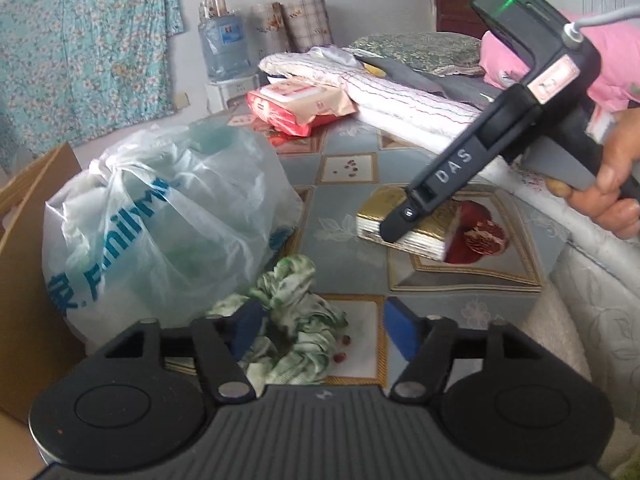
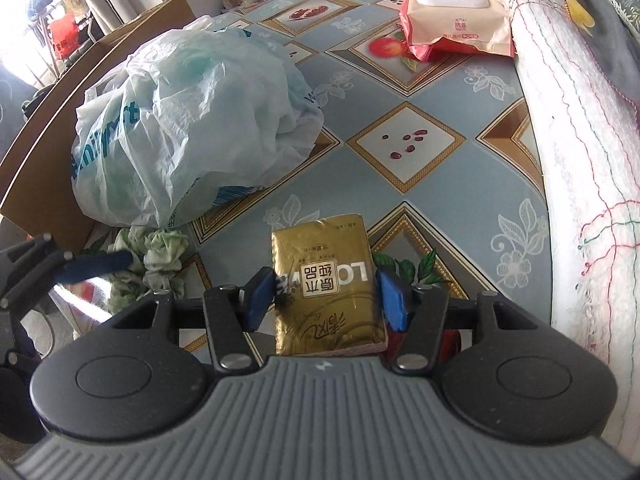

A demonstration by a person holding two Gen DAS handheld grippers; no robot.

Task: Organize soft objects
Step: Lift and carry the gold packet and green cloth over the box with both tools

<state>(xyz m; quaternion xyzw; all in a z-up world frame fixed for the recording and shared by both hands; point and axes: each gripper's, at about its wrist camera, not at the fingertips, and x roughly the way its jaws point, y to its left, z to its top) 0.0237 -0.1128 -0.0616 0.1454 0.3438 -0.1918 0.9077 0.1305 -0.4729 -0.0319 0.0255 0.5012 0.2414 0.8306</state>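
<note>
A green-and-white crumpled cloth point(image 1: 294, 322) lies on the patterned table, between the open blue pads of my left gripper point(image 1: 324, 330); it also shows in the right wrist view point(image 2: 154, 258). A gold tissue pack point(image 2: 326, 286) lies flat on the table between the pads of my right gripper point(image 2: 324, 294), which stand close to its sides; whether they press it I cannot tell. In the left wrist view the right gripper point(image 1: 400, 232) comes down onto the gold pack point(image 1: 404, 224).
A tied white plastic bag point(image 1: 160, 216) sits left of the cloth, against a cardboard box point(image 1: 28, 240). Red-and-cream wet-wipe packs point(image 2: 456, 16) lie at the far side. A folded white blanket point(image 2: 580, 120) runs along the right edge of the table point(image 2: 440, 184).
</note>
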